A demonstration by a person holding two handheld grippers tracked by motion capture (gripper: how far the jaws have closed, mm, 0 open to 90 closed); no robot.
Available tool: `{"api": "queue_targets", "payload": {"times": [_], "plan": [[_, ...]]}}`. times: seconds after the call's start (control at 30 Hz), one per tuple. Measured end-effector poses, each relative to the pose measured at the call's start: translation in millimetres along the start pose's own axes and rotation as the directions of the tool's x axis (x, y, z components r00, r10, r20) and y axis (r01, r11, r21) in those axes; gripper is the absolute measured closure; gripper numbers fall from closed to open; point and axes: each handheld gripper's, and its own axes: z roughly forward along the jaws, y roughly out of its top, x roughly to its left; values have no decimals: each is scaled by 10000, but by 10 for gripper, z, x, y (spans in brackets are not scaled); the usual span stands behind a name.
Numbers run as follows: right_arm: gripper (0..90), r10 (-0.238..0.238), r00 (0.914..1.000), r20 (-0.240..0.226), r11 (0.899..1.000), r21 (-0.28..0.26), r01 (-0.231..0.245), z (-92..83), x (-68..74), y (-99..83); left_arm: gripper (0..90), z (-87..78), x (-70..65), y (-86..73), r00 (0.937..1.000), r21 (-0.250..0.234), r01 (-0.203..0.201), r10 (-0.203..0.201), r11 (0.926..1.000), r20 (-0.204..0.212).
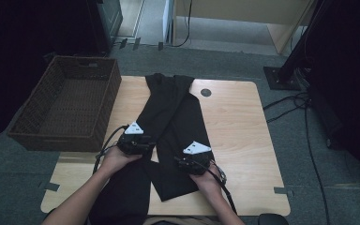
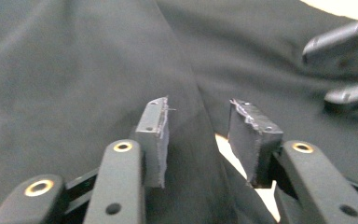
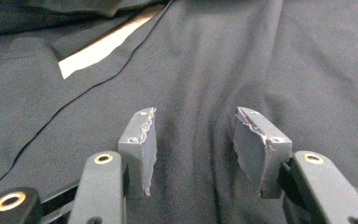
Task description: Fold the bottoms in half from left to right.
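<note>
On the wooden table (image 1: 243, 117), just right of the wicker basket (image 1: 68, 105), black trousers (image 1: 168, 117) are spread lengthwise, legs running away from the person and the near end hanging off the table edge. The cloth is judged soft, light and limp; a pinched fold near a leg's edge would serve best as a hold. The left gripper (image 2: 198, 135) is seen with jaws apart, a fabric ridge lying between the pads but not clamped. The right gripper (image 3: 193, 149) is likewise held parted over flat cloth, nothing gripped. The waistband is cut off below, and seams are hard to make out in the dim light.
</note>
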Motion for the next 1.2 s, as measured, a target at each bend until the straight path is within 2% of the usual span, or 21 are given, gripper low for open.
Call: {"api": "queue_targets", "payload": {"times": [0.07,0.1,0.17,0.2,0.27,0.33,0.4,0.43,0.6,0.7,0.77,0.87,0.97,1.03,1.1,1.17,1.2], "plan": [[497,0,10000,0,10000,-4,0,0,1,0,560,32,3,-32,9997,203,-101,105,9997,-197],[497,3,10000,4,10000,-2,-3,0,2,0,584,37,-6,-46,9989,115,-263,267,9996,-381],[497,-46,10000,29,10000,-1,46,0,4,-2,719,48,-19,-78,9947,-106,-621,610,9980,-827],[499,-63,10000,52,10000,-5,63,-1,7,-3,783,46,-6,-85,9931,-133,-666,650,9977,-971],[511,-79,10000,56,10000,-26,79,-3,13,-6,880,43,37,-84,9956,-175,-461,445,9988,-824],[517,-56,10000,17,10000,-18,56,-12,28,-12,900,41,41,-64,9959,-58,-485,479,9988,-765],[513,-122,9999,-58,9999,-22,121,-24,54,-25,900,33,59,-29,9988,30,-116,117,9999,-466],[512,-153,9998,-105,9999,-35,153,-31,78,-34,900,18,52,-7,9993,-103,21,-25,9999,-367],[499,-388,9987,-340,9992,-23,388,-61,209,-66,900,-87,-90,229,9991,-938,40,1,9956,434],[495,-410,9985,-367,9992,-21,410,-71,269,-78,900,-104,-191,383,9951,-1318,129,2,9912,990],[495,-353,9984,-433,9994,-9,353,-85,293,-87,900,-84,-271,468,9923,-1453,49,132,9894,1229],[495,-265,9984,-492,9996,-33,264,-98,311,-101,900,25,-369,545,9877,-1383,-69,283,9904,1535],[493,-174,9984,-535,9998,-32,172,-105,310,-105,894,195,-396,565,9850,-895,-50,204,9960,1715],[492,-49,9982,-601,10000,-53,46,-108,299,-107,860,275,-354,554,9835,-620,137,-23,9980,1811],[492,11,9978,-656,10000,-81,-16,-110,287,-110,773,296,-290,557,9802,-584,486,-363,9971,1947],[492,15,9978,-663,10000,-78,-20,-113,278,-111,692,265,-235,591,9802,-630,524,-393,9966,1943],[492,21,9978,-666,10000,-76,-26,-113,276,-111,686,241,-209,618,9819,-624,412,-289,9972,1871]]}}
